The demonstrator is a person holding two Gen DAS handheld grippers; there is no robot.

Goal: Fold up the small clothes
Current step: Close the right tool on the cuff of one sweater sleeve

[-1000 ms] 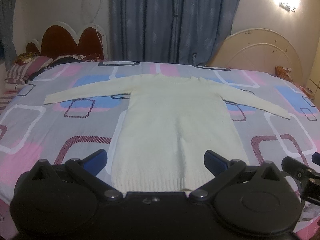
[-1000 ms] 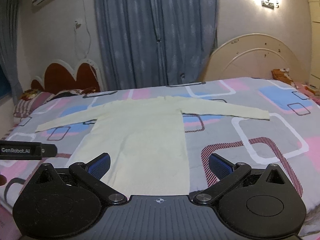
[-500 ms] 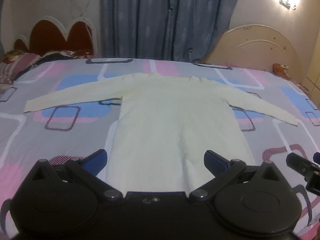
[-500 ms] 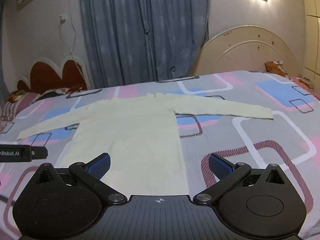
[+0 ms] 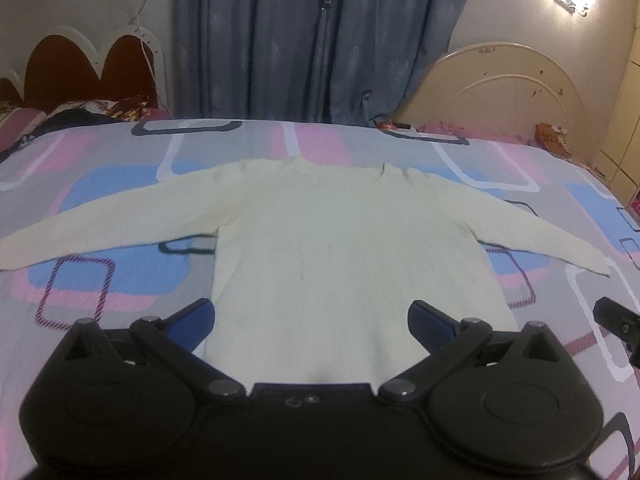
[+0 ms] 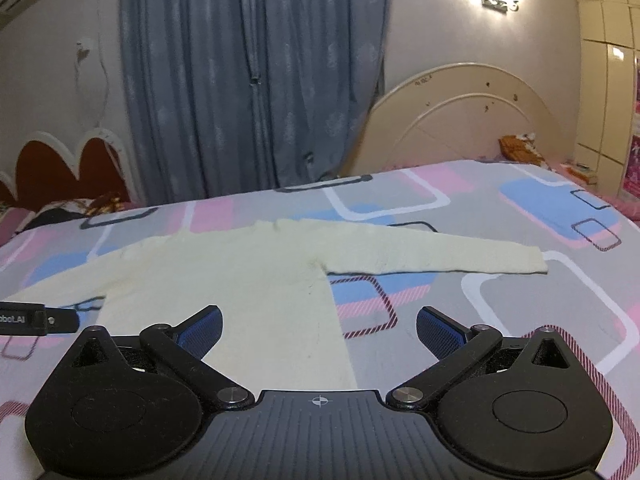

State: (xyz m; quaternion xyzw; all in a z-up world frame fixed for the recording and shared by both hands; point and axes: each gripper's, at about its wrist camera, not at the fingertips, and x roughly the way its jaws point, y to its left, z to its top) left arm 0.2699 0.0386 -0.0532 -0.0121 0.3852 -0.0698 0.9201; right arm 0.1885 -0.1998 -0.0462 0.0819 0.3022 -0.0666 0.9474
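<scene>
Bed (image 5: 100, 208): fills both views, spread with a grey cover of pink, blue and white rounded squares; nothing but the garment lies on its middle.
Curtain (image 5: 320, 40): grey-blue, hanging behind the far edge of the bed.
Headboards: a dark red scalloped one (image 5: 84, 72) at the far left corner, a cream arched one (image 5: 516, 92) at the far right corner.
Sweater (image 5: 352, 248): cream knit, lying flat across the middle of the bed, neckline toward the far edge, hem toward the near edge, both sleeves stretched out sideways; the right sleeve (image 6: 440, 256) reaches toward the bed's right edge.
Left tool (image 5: 312, 320): and here it hangs over the lower body of the sweater, blue pads spread wide, nothing between them, gripping nothing.
Right tool (image 6: 319, 330): hovering over the sweater's right side seam, one pad above the knit, the other above bare cover; jaws wide apart, empty.
Wall lamp (image 6: 500, 0): glowing at the upper right.
</scene>
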